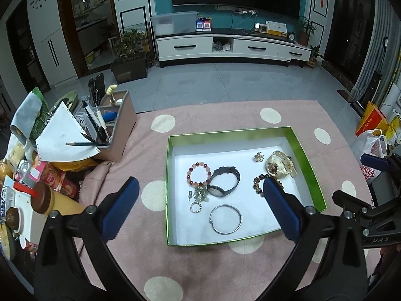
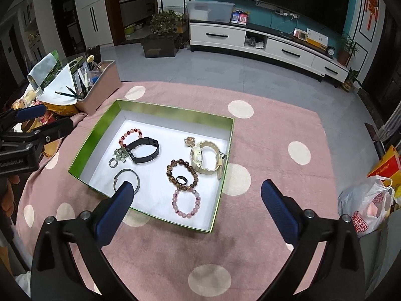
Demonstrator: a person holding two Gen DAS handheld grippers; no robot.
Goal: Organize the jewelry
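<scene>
A green box with a white floor lies on the pink dotted cloth. Inside lie a black watch, a cream watch, a red bead bracelet, a brown bead bracelet, a pale purple bead bracelet, a silver bangle, a small ring and small charms. My left gripper is open and empty above the box. My right gripper is open and empty over the box's near edge.
A pink desk organizer with pens stands at the left beside paper and snack clutter. A plastic bag lies at the right. The cloth covers the table around the box.
</scene>
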